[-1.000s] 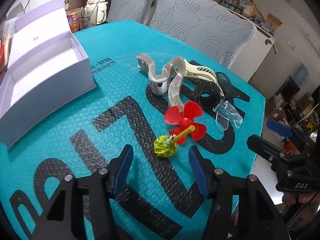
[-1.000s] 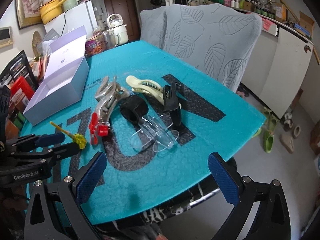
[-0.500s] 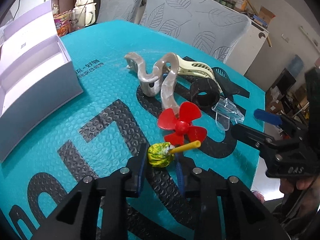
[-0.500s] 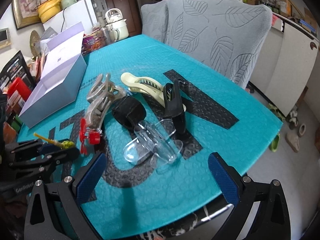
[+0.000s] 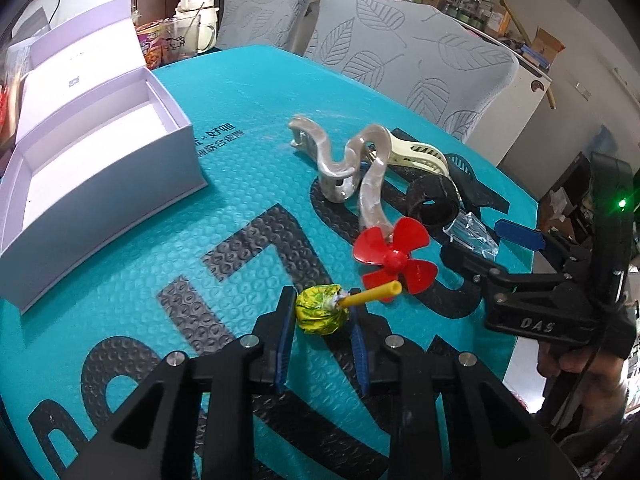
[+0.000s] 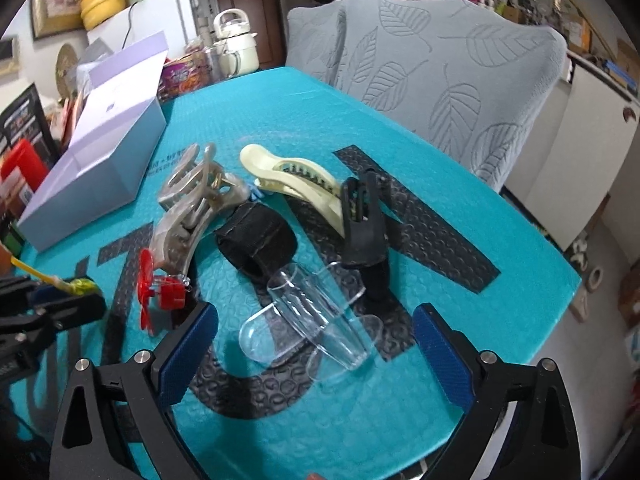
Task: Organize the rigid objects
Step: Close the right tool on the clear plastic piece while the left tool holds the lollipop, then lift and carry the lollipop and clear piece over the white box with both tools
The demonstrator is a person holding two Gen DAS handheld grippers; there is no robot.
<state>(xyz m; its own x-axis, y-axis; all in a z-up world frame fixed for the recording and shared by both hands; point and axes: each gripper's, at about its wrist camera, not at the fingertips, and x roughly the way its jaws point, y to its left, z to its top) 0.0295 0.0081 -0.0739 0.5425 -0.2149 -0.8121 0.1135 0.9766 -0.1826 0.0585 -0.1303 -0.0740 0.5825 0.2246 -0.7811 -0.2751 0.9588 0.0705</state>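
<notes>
Left claw (image 5: 322, 322) pinching lollipop (image 5: 320, 309), stick pointing right; open box (image 5: 100, 168) lying far-left. Right claw (image 6: 312, 354) gaping wide, gripping nothing.

A bubbled, matt teal mat (image 5: 256, 128) carries a glossy red plastic propeller (image 5: 394, 254), a clear plastic clip (image 6: 316, 320) and a pearly hair claw (image 5: 352, 168).

on the counter (image 5: 248, 92), an open box (image 5: 100, 152) sits far left. right of it lies a cluster: a wavy hair claw (image 5: 352, 160) at the back, a toothed hair clip (image 5: 420, 156) behind a strap loop (image 5: 434, 200), a propeller (image 5: 394, 256) nearer. a lollipop (image 5: 320, 310) lies nearest, just before the propeller. a clear clip (image 6: 316, 320) lies at the cluster's right, before a dark clip (image 6: 364, 224).
</notes>
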